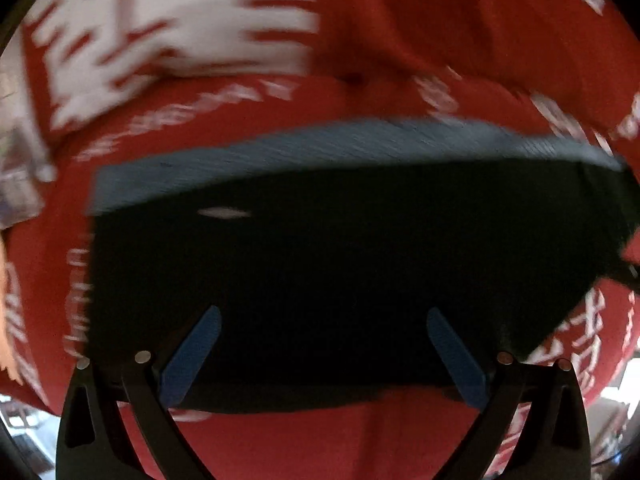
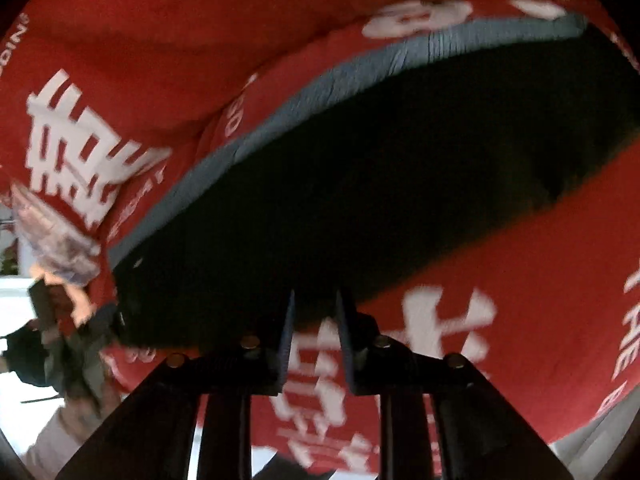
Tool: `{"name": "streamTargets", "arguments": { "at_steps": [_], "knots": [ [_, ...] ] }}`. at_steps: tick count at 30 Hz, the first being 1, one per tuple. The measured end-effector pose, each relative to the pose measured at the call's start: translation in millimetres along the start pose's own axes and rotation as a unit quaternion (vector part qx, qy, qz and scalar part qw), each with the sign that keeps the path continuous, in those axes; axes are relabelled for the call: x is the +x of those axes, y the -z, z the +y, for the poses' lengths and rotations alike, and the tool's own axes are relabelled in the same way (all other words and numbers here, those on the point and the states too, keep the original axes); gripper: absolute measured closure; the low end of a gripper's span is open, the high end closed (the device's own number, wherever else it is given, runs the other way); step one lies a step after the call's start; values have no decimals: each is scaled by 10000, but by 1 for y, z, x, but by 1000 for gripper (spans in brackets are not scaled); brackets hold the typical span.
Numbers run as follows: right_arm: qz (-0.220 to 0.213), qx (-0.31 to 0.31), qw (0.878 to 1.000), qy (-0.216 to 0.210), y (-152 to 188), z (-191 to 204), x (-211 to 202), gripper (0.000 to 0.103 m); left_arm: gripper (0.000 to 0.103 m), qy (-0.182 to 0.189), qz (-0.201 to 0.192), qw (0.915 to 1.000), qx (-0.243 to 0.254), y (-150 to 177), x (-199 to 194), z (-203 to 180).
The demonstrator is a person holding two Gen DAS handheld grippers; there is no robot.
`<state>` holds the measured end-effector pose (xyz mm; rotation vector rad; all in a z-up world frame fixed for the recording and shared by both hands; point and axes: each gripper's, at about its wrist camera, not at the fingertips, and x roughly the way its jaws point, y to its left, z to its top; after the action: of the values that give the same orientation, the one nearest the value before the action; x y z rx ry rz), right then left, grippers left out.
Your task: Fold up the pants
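left wrist view: i saw my left gripper (image 1: pixel 320 344) with its blue pads (image 1: pixel 192 356) spread wide and nothing pinched between them. under and ahead of them lay the pants (image 1: pixel 320 272), a dark folded slab with a grey ribbed waistband (image 1: pixel 320 148) along its far edge, resting on a red cloth (image 1: pixel 380 40) printed with white characters. the picture was smeared by motion.

right wrist view: i saw my right gripper (image 2: pixel 314 344) with its jaws narrowly apart, the red cloth showing in the gap and no fabric caught there. the pants (image 2: pixel 360 208) lay just beyond the fingertips, the waistband (image 2: pixel 320 92) running diagonally along the far side. at the lower left a hand (image 2: pixel 76 304) showed near the corner of the pants, blurred.
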<state>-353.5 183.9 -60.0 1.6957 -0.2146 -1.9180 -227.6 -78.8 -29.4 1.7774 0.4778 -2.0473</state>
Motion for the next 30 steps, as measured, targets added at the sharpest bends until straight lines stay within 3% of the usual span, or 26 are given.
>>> {"name": "streamTargets", "arguments": {
  "at_steps": [2,3,4,7,10,15,24,30],
  "knots": [
    [195,-100,9994,264,-2,-8,16,79,0,14,342,9992,191,6,21,-28],
    [301,-134,9988,357,1,-13,22,79,0,-171,455,9985,251,9,29,-35],
    [271,-119,9992,276,7,-19,20,79,0,-365,402,9982,253,13,30,-40],
    [421,-101,9981,430,22,-29,8,75,0,-297,498,9983,53,13,24,-33],
    [479,78,9988,54,34,-44,-7,74,0,-345,632,9970,-299,14,18,-22],
    [536,273,9982,-29,38,-58,-14,69,0,-708,698,9947,-256,18,10,-25],
    [655,101,9973,-326,25,-64,-18,62,0,-1119,884,9893,-311,18,-5,-52],
    [651,160,9966,-485,9,-88,-24,61,0,-1167,826,9892,-329,20,-9,-82]
  ]
}}
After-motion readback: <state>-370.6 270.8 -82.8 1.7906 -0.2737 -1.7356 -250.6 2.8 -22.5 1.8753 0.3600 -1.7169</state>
